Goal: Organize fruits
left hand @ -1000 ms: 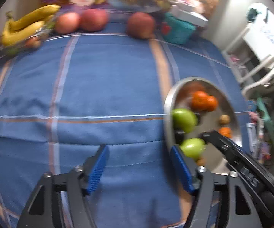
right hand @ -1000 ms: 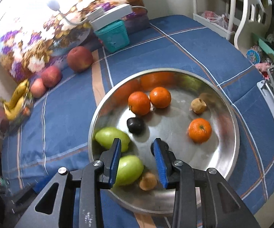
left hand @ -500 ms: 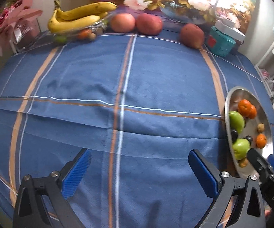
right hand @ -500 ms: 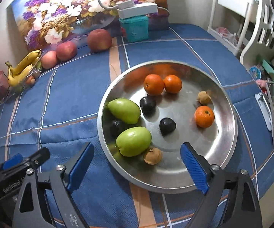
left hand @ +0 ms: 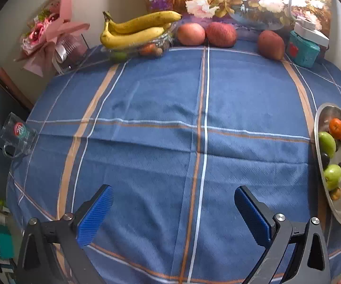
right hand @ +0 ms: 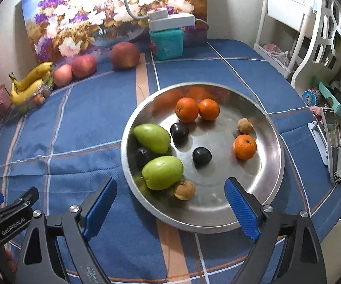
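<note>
Both claws spread wider and drawn back since a second ago, right gripper (right hand: 170, 209) wide and empty over the tray's (right hand: 278, 142) near rim, fruits (right hand: 157, 156) inside, left gripper (left hand: 172, 215) wide over the tablecloth (left hand: 158, 99), bananas (left hand: 135, 29) at its far edge, perhaps apples (left hand: 207, 33) beside.

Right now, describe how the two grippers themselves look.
Both match: the left gripper and right gripper have black angular frames with triangular cut-outs, silver bolt heads, and ribbed blue pads on the inner faces. White "GenRobot.AI" lettering marks the left gripper. No cables or sleeves are visible.
</note>
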A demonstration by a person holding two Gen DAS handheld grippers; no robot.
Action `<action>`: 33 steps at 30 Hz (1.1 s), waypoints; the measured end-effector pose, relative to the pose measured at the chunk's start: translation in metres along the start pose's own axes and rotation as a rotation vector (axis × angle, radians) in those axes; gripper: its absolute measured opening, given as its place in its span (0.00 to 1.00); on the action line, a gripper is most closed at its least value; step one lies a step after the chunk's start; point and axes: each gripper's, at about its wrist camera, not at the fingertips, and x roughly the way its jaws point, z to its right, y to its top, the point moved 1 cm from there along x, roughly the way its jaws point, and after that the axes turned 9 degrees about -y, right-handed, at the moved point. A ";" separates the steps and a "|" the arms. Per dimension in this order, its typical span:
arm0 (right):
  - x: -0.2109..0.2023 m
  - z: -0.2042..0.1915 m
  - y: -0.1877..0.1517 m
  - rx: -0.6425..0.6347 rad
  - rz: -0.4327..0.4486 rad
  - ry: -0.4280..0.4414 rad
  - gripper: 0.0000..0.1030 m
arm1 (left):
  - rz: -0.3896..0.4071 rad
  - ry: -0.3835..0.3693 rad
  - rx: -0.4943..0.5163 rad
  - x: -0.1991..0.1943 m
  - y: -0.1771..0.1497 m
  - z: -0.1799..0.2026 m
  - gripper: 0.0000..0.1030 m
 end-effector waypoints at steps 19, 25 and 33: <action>-0.016 -0.011 -0.006 -0.060 0.001 0.003 0.90 | -0.010 0.015 0.056 -0.025 -0.007 0.005 1.00; -0.016 -0.015 -0.007 -0.071 -0.005 0.000 0.90 | -0.014 0.021 0.047 -0.024 -0.008 0.005 1.00; -0.015 -0.015 -0.007 -0.071 -0.010 -0.002 0.90 | -0.020 0.016 0.043 -0.023 -0.009 0.003 1.00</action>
